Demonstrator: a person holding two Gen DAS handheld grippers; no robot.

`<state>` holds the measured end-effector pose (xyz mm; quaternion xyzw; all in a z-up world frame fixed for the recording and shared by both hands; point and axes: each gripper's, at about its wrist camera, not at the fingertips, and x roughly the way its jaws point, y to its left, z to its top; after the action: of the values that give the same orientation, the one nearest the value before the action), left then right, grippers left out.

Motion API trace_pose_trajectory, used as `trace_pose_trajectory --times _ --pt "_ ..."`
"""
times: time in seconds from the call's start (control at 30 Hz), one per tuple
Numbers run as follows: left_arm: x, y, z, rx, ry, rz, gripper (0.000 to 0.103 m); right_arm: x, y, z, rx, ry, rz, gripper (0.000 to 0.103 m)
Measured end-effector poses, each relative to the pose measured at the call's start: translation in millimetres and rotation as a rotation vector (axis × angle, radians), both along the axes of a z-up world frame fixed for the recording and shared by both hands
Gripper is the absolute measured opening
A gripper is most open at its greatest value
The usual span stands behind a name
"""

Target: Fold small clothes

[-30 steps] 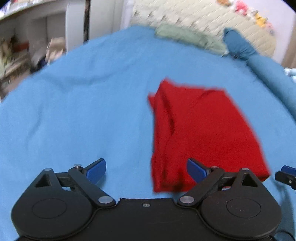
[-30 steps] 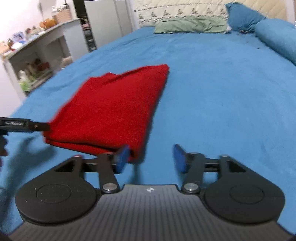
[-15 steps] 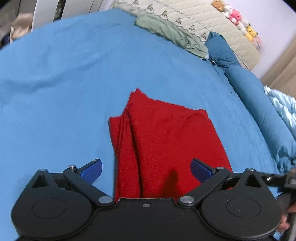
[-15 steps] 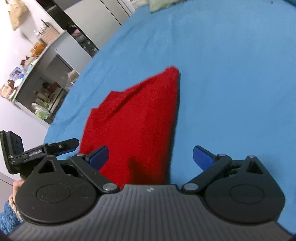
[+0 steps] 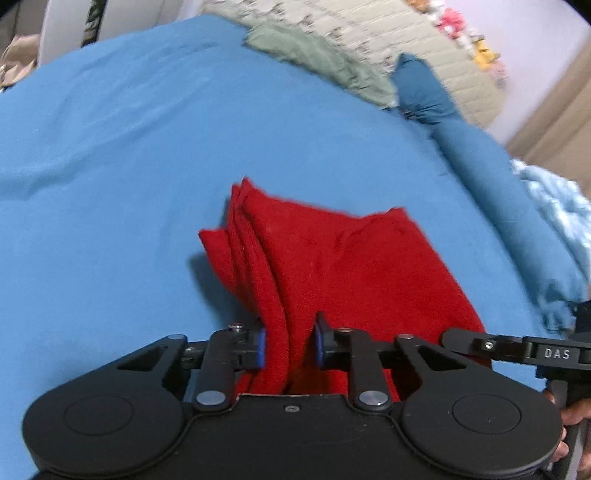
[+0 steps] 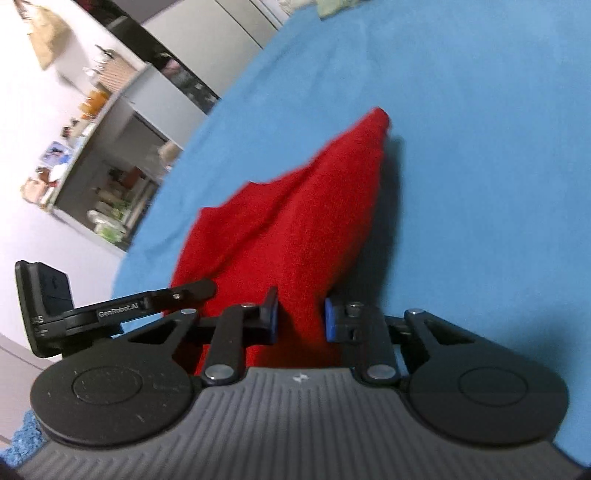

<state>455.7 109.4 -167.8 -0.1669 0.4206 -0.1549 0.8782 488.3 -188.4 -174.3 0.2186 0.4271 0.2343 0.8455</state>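
A folded red garment lies on the blue bed cover, its layered edges on the left. My left gripper has its jaws closing on the near left corner, and the blue pads pinch the bunched layers. In the right wrist view the same red garment runs away from me to a point. There my right gripper is closing on the near right corner, with cloth pressed between its pads. Each gripper shows at the edge of the other's view: the right gripper and the left gripper.
A green cloth and blue pillows lie by the quilted headboard. A light blue blanket sits at the right edge. Cluttered shelves stand beside the bed on the left. A hand grips the right handle.
Both grippers moved forward over the near edge of the red garment with jaws wide, then drew their jaws in onto its two near corners. The cloth bunches up between the pads.
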Motion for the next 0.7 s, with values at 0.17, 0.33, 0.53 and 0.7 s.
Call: trace_pose_trajectory --times 0.17,0.33,0.53,0.7 --pt "-68 -33 42 -0.018 -0.069 -0.073 0.022 -73 -44 44 -0.003 -0.046 -0.011 0.038" --pt "-141 -73 37 -0.019 -0.088 -0.15 0.023 -163 -92 37 -0.023 0.001 -0.075 0.038" --pt "-189 -107 -23 0.089 -0.049 -0.156 0.022 -230 -107 -31 -0.145 0.073 -0.194 0.042" --pt "-196 -105 -26 0.114 -0.045 -0.102 0.03 -247 -113 -33 -0.105 0.048 -0.261 0.05"
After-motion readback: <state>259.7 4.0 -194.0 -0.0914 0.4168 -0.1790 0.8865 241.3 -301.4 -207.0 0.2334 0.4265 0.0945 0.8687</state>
